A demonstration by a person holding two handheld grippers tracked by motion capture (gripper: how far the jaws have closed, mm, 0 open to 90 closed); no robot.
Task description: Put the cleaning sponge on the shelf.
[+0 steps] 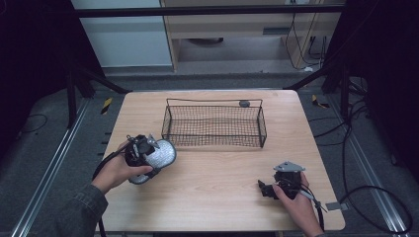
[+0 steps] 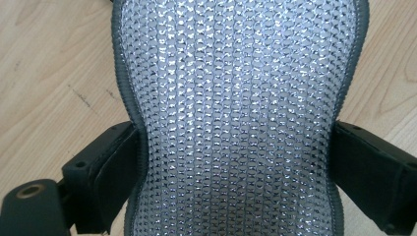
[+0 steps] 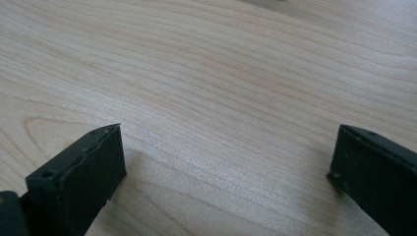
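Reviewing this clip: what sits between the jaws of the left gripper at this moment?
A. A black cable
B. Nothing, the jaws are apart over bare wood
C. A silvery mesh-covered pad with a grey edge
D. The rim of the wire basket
C. In the left gripper view the silvery mesh pad is pinched at its narrow waist between both black jaws of the left gripper, while the wire basket stands apart on the table.

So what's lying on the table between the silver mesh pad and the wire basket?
Nothing. In the high view the strip of table between the pad, pinched in the left gripper, and the basket is bare wood.
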